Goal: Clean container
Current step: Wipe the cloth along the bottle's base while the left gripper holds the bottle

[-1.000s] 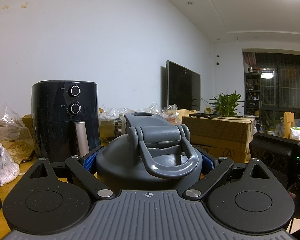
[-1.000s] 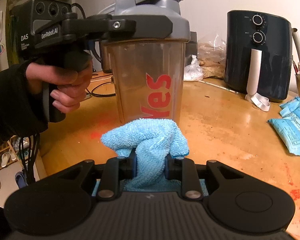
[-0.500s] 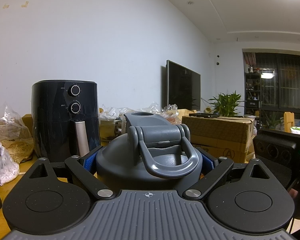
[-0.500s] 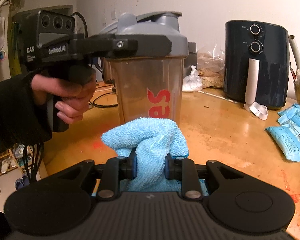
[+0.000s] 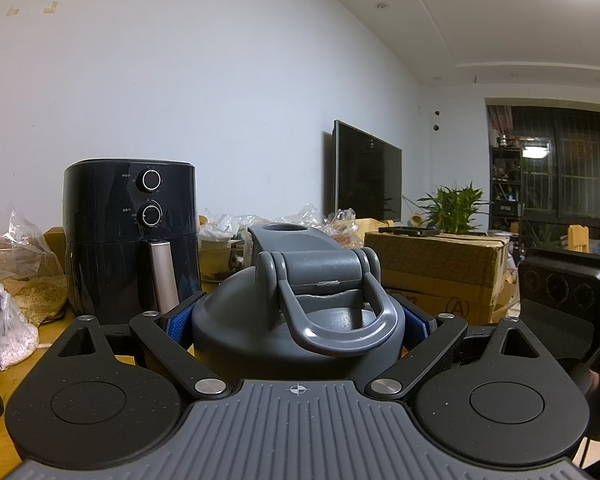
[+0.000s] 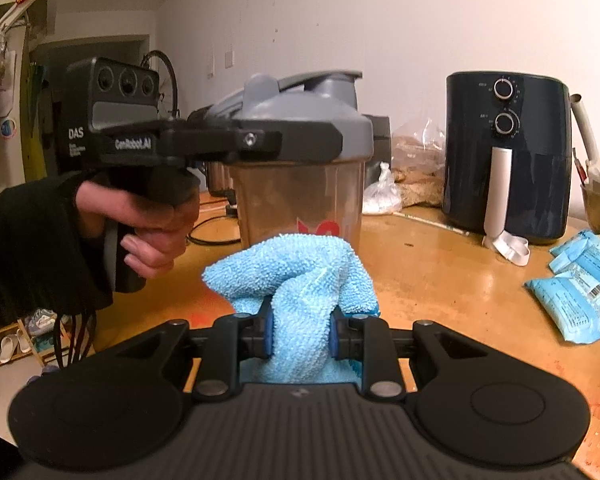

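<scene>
The clear plastic shaker bottle with a grey screw lid [image 6: 300, 168] stands upright on the worn wooden counter [image 6: 440, 276], its long axis vertical, the grey carry loop [image 5: 340, 320] folded down toward the left wrist camera and the spout on the far side. The left gripper [image 5: 298, 316] is clamped on the grey lid from both sides, blue pads pressed against it, and looks just as it did a second ago. The right gripper [image 6: 300, 332] is closed on a bunched light-blue microfibre cloth [image 6: 296, 280], which bulges up between its fingers just in front of the bottle's lower wall. Compared with a second ago, the right wrist view has tipped up: the bottle sits lower in the picture, and the cloth now hides most of the red lettering on it. A black air fryer with two dials [image 6: 504, 156] stands farther back, well apart from the bottle, and blue packets [image 6: 576, 284] lie at the counter's right side.
</scene>
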`<state>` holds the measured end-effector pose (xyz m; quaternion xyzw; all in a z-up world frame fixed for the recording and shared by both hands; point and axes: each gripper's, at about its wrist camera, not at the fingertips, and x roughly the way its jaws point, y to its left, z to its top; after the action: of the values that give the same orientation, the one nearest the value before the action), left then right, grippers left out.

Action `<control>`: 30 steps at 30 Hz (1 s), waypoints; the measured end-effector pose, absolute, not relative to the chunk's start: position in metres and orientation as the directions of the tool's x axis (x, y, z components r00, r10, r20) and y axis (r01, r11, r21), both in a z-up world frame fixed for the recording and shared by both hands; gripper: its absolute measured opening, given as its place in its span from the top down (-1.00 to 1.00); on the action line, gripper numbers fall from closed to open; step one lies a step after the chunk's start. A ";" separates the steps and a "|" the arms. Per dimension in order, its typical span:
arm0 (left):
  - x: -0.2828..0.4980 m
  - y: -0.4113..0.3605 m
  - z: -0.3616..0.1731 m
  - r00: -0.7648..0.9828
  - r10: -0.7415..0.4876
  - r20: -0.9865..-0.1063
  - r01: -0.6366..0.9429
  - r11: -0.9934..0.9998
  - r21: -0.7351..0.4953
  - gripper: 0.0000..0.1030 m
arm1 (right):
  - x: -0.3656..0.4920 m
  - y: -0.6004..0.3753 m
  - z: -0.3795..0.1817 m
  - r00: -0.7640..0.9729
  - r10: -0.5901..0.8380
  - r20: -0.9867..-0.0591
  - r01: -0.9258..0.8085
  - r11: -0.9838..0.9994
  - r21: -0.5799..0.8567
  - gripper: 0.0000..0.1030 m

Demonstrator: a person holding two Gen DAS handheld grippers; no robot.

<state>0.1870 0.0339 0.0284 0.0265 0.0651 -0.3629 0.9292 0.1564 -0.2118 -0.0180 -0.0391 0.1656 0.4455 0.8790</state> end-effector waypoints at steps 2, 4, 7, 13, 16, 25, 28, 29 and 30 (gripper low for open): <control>0.187 0.034 0.028 0.729 -0.670 -0.141 0.677 0.736 0.002 -0.85 | 0.156 -0.213 -0.016 0.554 0.774 -0.306 -0.795 0.601 0.083 0.59; 0.187 0.034 0.029 0.730 -0.669 -0.140 0.676 0.737 0.001 -0.85 | 0.155 -0.215 -0.014 0.558 0.778 -0.289 -0.794 0.602 0.086 0.59; 0.187 0.033 0.029 0.730 -0.669 -0.140 0.675 0.737 0.000 -0.85 | 0.153 -0.216 -0.011 0.564 0.780 -0.271 -0.793 0.603 0.085 0.59; 0.188 0.034 0.029 0.730 -0.669 -0.140 0.675 0.738 -0.002 -0.85 | 0.149 -0.219 -0.005 0.574 0.786 -0.231 -0.793 0.603 0.083 0.59; 0.188 0.034 0.029 0.730 -0.669 -0.139 0.675 0.738 -0.003 -0.85 | 0.147 -0.221 -0.003 0.580 0.788 -0.207 -0.792 0.605 0.084 0.59; 0.189 0.034 0.029 0.731 -0.668 -0.139 0.674 0.739 -0.004 -0.85 | 0.143 -0.224 0.000 0.594 0.792 -0.144 -0.791 0.607 0.078 0.59; 0.189 0.034 0.029 0.731 -0.668 -0.139 0.674 0.739 -0.005 -0.85 | 0.142 -0.224 0.001 0.600 0.790 -0.124 -0.788 0.610 0.078 0.59; 0.189 0.034 0.029 0.731 -0.668 -0.139 0.674 0.739 -0.006 -0.85 | 0.141 -0.224 0.001 0.601 0.790 -0.119 -0.788 0.611 0.077 0.59; 0.189 0.034 0.029 0.731 -0.668 -0.138 0.674 0.739 -0.006 -0.85 | 0.141 -0.224 0.001 0.603 0.790 -0.114 -0.787 0.612 0.077 0.59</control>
<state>0.1891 0.0343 0.0286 0.0223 0.0657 -0.3605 0.9302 0.1406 -0.2239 0.0010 0.0091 0.0683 0.4404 0.8952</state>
